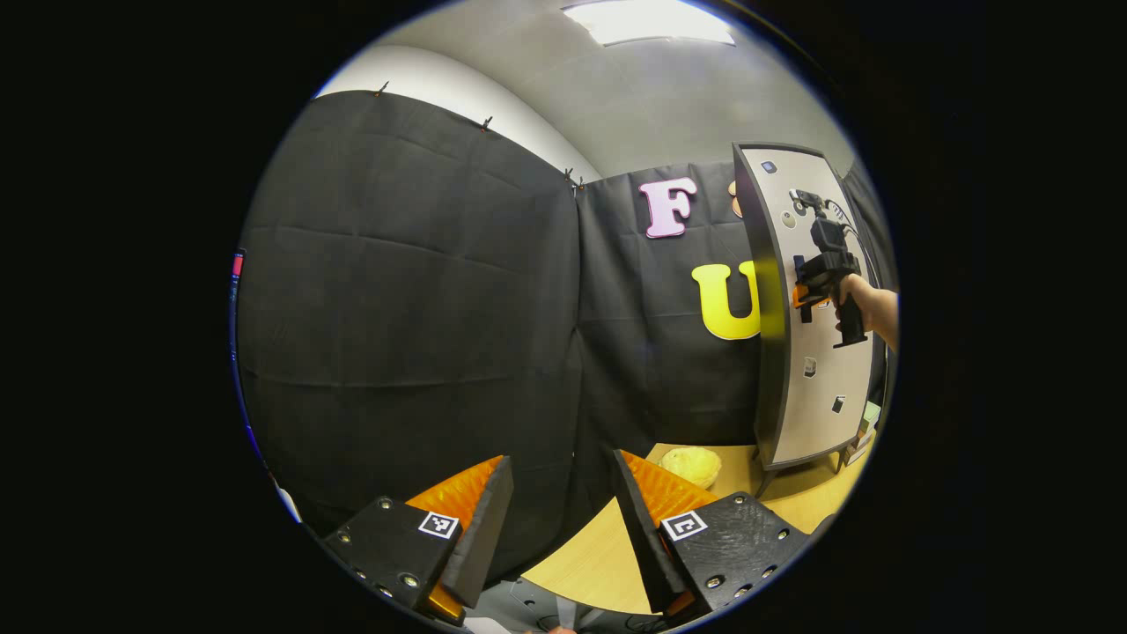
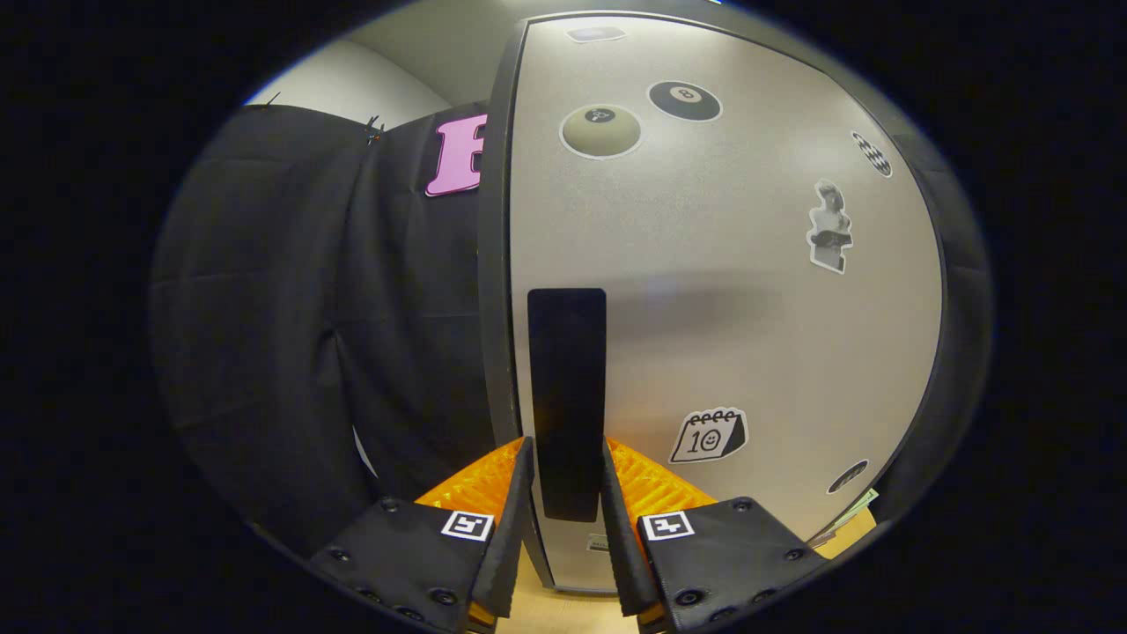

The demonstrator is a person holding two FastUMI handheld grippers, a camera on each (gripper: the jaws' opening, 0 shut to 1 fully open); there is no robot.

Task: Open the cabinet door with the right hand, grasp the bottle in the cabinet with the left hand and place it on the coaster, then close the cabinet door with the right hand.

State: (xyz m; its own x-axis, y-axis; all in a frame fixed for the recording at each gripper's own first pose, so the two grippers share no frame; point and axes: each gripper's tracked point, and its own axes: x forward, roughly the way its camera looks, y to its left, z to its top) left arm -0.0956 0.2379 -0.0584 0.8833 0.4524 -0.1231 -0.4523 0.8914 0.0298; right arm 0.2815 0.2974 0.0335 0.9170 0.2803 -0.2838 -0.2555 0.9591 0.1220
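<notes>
My right hand-held gripper [image 2: 568, 493] is clenched on the one door handle [image 2: 567, 387] of the cabinet door [image 2: 748, 291]. My left hand-held gripper [image 1: 559, 511] hangs released, one yellow coaster [image 1: 691, 464] at one o'clock on the surface [image 1: 599, 550].

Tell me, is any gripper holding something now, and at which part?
The right gripper is shut on the cabinet door's black handle, at its lower part. The left gripper is open and holds nothing.

Black screw-studded gripper [image 1: 556, 519] blocks bearing square markers; forearm [image 1: 879, 310] seemingly bare.
</notes>
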